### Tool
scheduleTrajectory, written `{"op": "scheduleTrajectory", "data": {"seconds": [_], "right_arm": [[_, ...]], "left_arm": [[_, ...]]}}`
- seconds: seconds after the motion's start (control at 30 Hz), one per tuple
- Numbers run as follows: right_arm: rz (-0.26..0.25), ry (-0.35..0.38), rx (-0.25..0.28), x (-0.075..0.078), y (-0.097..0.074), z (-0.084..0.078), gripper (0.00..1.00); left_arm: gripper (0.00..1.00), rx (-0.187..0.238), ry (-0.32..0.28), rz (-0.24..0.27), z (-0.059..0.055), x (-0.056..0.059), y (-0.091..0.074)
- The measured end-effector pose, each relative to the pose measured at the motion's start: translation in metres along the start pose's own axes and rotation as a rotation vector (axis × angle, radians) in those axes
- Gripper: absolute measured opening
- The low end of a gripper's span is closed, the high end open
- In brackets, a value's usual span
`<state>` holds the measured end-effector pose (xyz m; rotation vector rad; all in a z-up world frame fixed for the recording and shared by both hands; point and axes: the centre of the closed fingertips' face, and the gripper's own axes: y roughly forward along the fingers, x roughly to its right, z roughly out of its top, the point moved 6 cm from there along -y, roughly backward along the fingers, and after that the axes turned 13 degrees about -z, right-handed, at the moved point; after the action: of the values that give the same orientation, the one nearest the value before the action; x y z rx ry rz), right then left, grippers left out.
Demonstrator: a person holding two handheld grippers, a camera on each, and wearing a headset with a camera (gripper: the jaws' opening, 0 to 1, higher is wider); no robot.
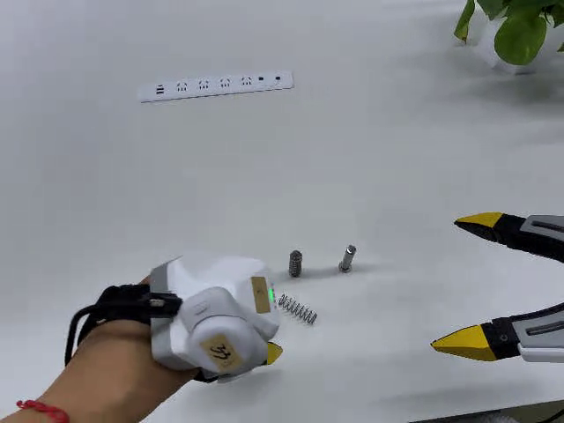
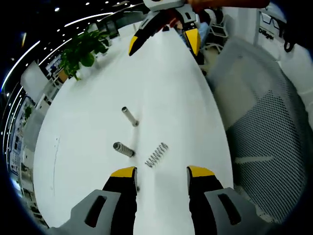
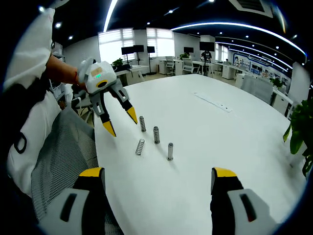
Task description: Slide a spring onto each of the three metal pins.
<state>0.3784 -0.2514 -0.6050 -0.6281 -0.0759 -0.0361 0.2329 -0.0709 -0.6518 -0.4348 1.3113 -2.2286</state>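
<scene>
White worktop [image 1: 414,159], smooth and matte, and here's what sits on it. Up at 11 o'clock in the head view, a white power strip [image 1: 216,85] lies flat, well apart from everything else. Nearer the middle, a sprung pin [image 1: 295,263] stands upright. Just beside it at its 3 o'clock stands a bare pin [image 1: 347,258]. At 6 o'clock from the sprung pin, a loose spring [image 1: 297,309] lies on its side, touching neither pin. The right gripper view shows a second sprung pin [image 3: 142,123] at 11 o'clock of the first, three pins in a row.
</scene>
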Motion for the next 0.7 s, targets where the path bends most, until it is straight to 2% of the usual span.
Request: {"op": "scheduleTrajectory", "data": {"seconds": [0.07,0.17,0.23,0.33,0.43,0.5,0.7], "right_arm": [[-0.008,0.008,0.000,0.000,-0.001,-0.003,0.90],[-0.012,0.023,0.002,0.001,-0.002,-0.010,0.89],[-0.017,0.027,0.001,0.002,-0.003,-0.012,0.89],[-0.026,0.047,0.007,0.003,-0.005,-0.017,0.89],[-0.032,0.055,0.009,0.004,-0.007,-0.021,0.88],[-0.037,0.061,0.012,0.004,-0.008,-0.022,0.88],[-0.053,0.078,0.024,0.005,-0.011,-0.022,0.87]], "left_arm": [[0.43,-0.018,0.003,-0.021,0.002,0.000,0.012],[0.43,-0.080,0.041,-0.024,0.002,-0.002,0.023],[0.43,-0.077,0.038,-0.024,0.004,-0.003,0.028],[0.42,-0.115,0.036,-0.028,0.003,-0.007,0.038],[0.41,-0.132,0.050,-0.013,0.004,-0.010,0.043],[0.40,-0.157,0.055,-0.006,0.003,-0.012,0.045],[0.34,-0.191,0.055,-0.001,0.003,-0.014,0.048]]}}
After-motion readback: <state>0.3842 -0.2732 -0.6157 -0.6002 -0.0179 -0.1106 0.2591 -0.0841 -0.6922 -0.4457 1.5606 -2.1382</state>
